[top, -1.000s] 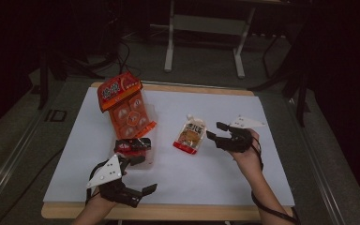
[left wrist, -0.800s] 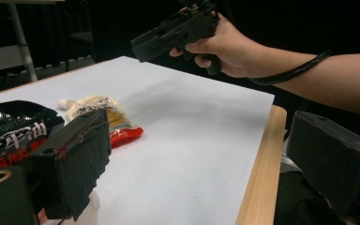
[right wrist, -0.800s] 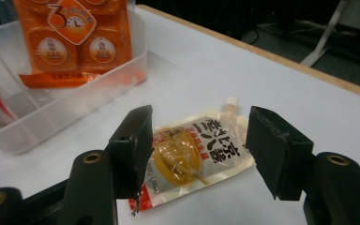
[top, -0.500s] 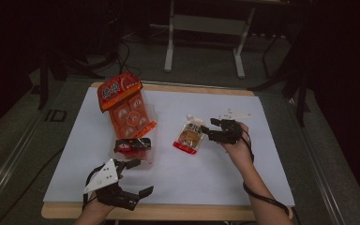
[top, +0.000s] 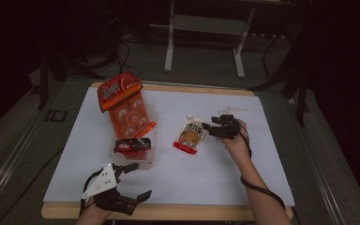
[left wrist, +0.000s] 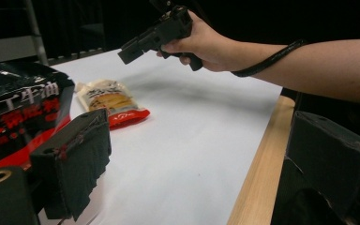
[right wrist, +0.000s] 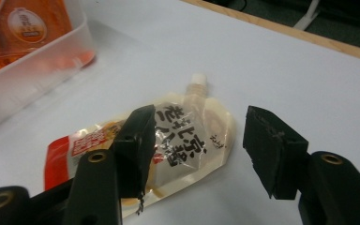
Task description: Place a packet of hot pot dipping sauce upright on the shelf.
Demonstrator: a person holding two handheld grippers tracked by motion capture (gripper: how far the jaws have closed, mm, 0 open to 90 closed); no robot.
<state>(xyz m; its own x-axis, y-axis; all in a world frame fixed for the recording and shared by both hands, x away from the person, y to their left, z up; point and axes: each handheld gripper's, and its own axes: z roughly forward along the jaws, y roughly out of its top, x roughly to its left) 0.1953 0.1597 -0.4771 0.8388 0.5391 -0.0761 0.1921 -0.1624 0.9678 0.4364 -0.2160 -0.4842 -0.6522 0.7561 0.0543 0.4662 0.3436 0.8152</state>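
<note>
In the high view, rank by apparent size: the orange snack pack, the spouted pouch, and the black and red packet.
1. Orange snack pack, clearly largest.
2. Spouted pouch.
3. Black and red packet, close to the pouch in size and partly hidden in the clear tray, so that order is unsure.

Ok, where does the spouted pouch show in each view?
High view: pouch mid-table, just left of the right claw.
Left gripper view: pouch upper left, flat on the sheet.
Right gripper view: pouch centre, beyond the open jaws.
Shared landmark: white sheet.
</note>
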